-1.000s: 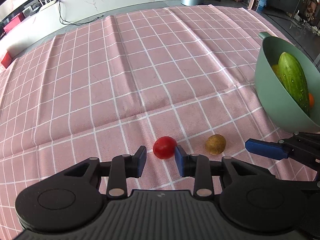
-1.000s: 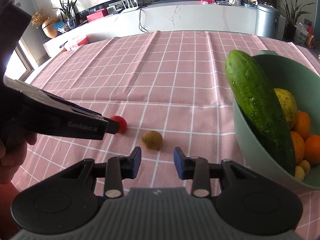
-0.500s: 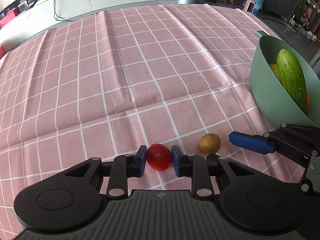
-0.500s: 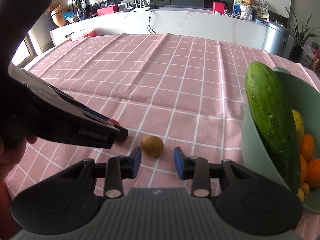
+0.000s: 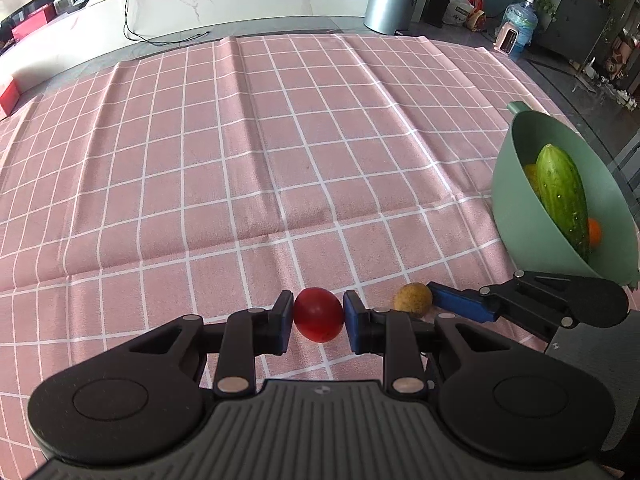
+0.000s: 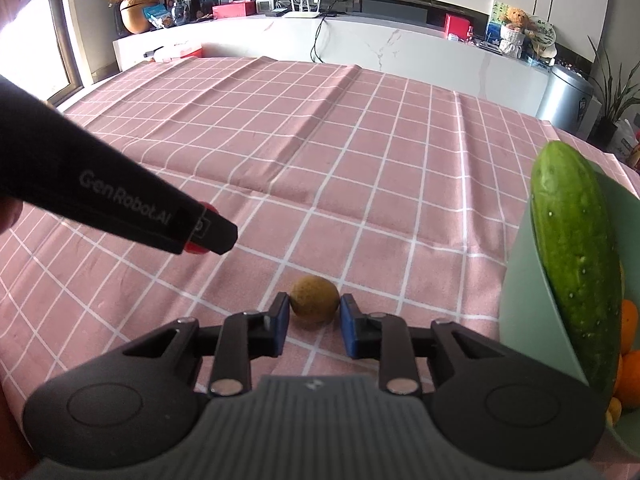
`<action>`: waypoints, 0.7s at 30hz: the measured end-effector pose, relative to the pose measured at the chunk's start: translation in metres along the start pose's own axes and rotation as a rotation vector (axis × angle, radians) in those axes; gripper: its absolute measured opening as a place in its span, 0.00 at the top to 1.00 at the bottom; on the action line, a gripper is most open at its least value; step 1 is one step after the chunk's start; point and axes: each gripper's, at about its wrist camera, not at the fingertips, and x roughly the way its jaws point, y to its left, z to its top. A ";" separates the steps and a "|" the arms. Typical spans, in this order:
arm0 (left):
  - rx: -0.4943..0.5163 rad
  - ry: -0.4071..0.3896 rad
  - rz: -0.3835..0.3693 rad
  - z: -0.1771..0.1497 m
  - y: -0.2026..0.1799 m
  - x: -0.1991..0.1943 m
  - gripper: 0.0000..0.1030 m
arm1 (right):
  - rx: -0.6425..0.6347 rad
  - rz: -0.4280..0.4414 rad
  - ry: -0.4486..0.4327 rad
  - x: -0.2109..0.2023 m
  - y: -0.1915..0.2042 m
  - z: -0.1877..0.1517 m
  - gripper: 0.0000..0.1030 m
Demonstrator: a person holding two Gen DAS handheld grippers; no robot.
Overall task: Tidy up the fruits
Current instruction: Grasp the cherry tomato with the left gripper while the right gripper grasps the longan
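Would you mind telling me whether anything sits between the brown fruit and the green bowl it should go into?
Nothing visible does. The brown fruit lies on the tablecloth between the right gripper's open fingers, and only bare cloth separates it from the green bowl. The cucumber leans over the bowl's near rim.

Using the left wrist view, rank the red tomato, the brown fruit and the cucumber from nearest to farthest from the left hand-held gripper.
1. Red tomato: between the left hand-held gripper fingers.
2. Brown fruit: just right, on the cloth.
3. Cucumber: far right, in the green bowl.
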 end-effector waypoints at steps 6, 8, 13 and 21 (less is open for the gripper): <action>-0.016 -0.012 -0.024 0.006 -0.013 -0.020 0.71 | 0.029 0.009 -0.017 -0.027 -0.005 0.001 0.78; -0.016 -0.023 -0.033 0.007 -0.020 -0.029 0.71 | 0.052 0.012 -0.024 -0.042 -0.010 0.000 0.78; -0.011 -0.052 -0.075 0.013 -0.044 -0.051 0.71 | 0.075 0.000 -0.056 -0.079 -0.023 -0.001 0.78; 0.089 -0.095 -0.114 0.028 -0.106 -0.071 0.71 | 0.138 -0.061 -0.131 -0.138 -0.065 -0.010 0.78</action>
